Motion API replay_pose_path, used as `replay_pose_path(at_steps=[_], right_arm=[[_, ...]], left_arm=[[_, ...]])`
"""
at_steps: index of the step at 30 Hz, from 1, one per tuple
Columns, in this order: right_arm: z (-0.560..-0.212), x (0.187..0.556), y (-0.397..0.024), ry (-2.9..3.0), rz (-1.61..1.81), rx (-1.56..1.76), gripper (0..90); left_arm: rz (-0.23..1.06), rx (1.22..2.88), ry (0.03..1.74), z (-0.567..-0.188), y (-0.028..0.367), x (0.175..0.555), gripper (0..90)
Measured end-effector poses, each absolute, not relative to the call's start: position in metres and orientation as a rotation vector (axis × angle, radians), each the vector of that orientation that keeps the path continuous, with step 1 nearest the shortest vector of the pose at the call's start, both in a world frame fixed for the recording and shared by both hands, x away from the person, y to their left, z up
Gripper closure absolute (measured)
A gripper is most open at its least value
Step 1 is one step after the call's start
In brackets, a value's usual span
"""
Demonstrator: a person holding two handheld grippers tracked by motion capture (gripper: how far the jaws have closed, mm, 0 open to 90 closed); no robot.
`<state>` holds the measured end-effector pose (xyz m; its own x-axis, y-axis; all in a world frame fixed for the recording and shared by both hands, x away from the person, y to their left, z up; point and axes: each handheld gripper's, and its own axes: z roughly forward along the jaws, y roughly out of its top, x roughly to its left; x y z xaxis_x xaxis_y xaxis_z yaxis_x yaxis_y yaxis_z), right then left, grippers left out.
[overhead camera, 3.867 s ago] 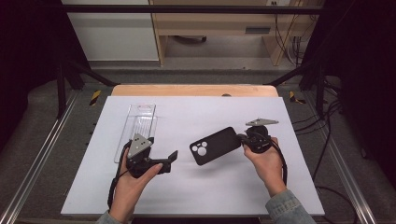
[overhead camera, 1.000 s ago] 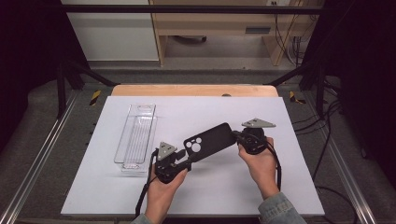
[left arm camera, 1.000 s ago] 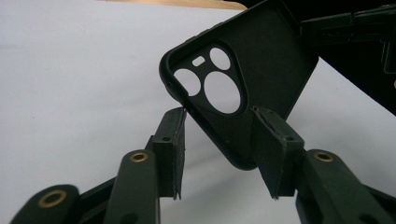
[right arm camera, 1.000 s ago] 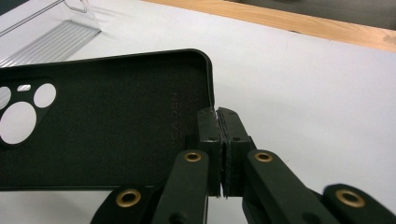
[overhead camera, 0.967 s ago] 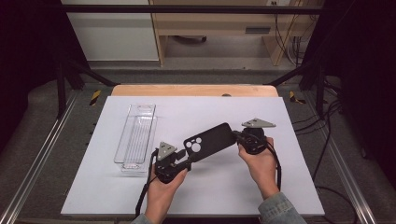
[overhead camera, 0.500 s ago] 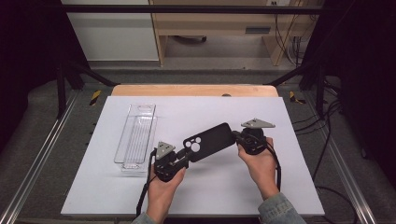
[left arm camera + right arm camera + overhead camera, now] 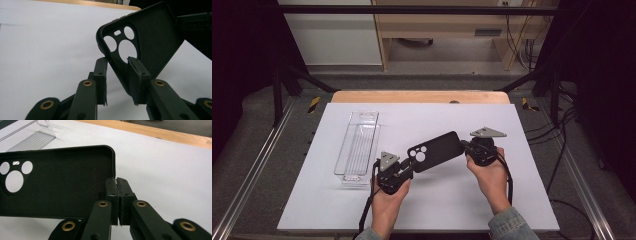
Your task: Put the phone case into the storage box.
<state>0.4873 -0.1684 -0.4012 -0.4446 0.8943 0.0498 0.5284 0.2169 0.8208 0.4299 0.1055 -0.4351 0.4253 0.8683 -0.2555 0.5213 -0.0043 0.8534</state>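
Right gripper (image 7: 117,182) is pinching the black phone case (image 7: 436,151) by its edge while the left gripper (image 7: 117,66), jaws just closing around the camera-hole end, should be squeezing gently to avoid bending it.

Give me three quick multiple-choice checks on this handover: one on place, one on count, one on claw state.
1. Where is the clear tray?
A. right of the phone case
B. left of it
C. under it

2. How many round holes in the case's camera cutout?
A. one
B. three
C. five

3. What is the right claw doing?
A. hanging open
B. pinching the case's edge
C. gripping the tray

Answers: B, the high view shows the tray left of the case; B, the left gripper view shows three circles; B, its jaws clamp the case's end wall.
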Motion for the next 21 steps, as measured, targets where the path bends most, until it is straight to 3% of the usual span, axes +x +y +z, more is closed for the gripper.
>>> replay_pose_path(at_steps=[9,21], right_arm=[[-0.4018,0.4876,-0.1677,2.061,1.12,1.318,89.1],[-0.4037,0.487,-0.1657,2.078,1.114,1.319,88.9]], left_arm=[[0.456,1.649,1.247,-0.4342,0.1048,0.4286,68.8],[0.473,1.633,1.251,-0.4332,0.1064,0.4301,76.5]])
